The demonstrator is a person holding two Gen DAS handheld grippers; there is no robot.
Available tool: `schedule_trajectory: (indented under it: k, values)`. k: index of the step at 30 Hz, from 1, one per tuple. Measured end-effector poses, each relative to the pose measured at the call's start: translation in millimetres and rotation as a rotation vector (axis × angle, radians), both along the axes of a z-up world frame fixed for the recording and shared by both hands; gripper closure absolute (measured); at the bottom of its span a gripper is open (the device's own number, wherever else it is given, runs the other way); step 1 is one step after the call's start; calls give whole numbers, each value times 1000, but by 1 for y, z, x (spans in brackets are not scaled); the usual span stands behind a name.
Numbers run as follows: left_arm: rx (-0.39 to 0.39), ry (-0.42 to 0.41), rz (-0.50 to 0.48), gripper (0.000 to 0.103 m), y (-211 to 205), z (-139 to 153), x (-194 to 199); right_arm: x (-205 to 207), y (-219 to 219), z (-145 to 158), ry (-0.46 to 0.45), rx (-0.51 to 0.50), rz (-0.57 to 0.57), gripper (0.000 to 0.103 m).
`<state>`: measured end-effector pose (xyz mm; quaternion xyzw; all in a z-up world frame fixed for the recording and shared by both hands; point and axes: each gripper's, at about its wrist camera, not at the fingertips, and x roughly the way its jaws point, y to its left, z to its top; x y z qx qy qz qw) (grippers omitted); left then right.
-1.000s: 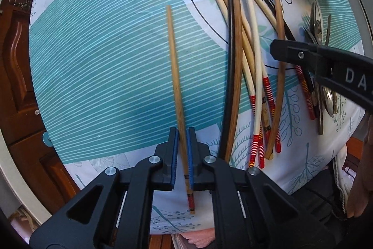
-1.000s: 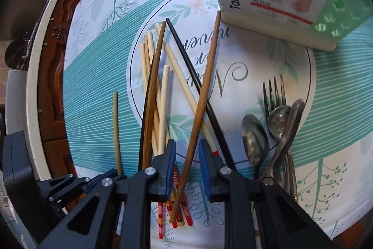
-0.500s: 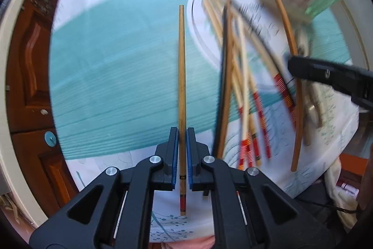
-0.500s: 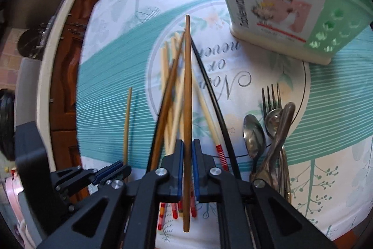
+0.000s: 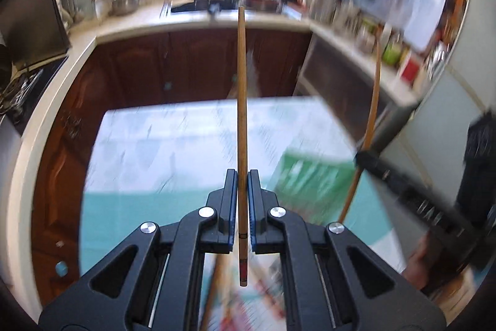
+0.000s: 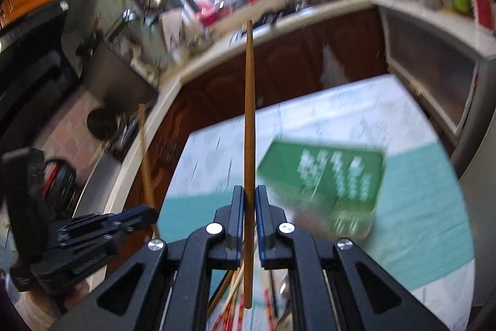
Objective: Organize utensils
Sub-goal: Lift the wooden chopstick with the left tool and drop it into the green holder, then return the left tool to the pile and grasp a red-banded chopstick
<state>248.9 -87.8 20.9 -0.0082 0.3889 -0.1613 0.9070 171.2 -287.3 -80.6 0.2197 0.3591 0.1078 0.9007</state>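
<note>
My left gripper is shut on a light wooden chopstick with a red band at its near end, held up above the table and pointing toward the kitchen counter. My right gripper is shut on a darker brown chopstick, also lifted and pointing forward. The right gripper with its chopstick shows at the right of the left wrist view. The left gripper shows at the lower left of the right wrist view. The green tableware box stands on the tablecloth ahead; it also shows in the left wrist view. Remaining chopsticks lie below.
The table carries a teal and white cloth. Dark wooden cabinets and a white counter with a sink lie beyond it. A fridge stands at the right. Both views are motion-blurred.
Both grippers have lifted their chopsticks off the table and tilted upward, so the views swung from the tabletop to the kitchen. The right gripper closed on the brown chopstick.
</note>
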Motion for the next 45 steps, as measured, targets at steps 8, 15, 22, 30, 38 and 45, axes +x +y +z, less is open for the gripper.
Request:
schedule_trajectory:
  k: [8, 15, 22, 30, 38, 45]
  values:
    - [-98, -101, 36, 99, -54, 25, 39, 31, -40, 19, -223, -12, -155, 96]
    - [-131, -141, 52, 99, -85, -5, 57, 38, -43, 8, -310, -62, -194, 96]
    - [-130, -159, 58, 99, -81, -59, 60, 41, -28, -19, -362, -203, -131, 96]
    - [-50, -38, 15, 94, -69, -108, 54, 38, -12, -47, -280, -299, 30, 96]
    - [-49, 48, -2, 68, -45, -122, 23, 25, 1, -55, -180, -349, 123, 83]
    - [-1, 71, 3, 64, -17, -114, -17, 5, -1, -46, -157, -278, 107, 81]
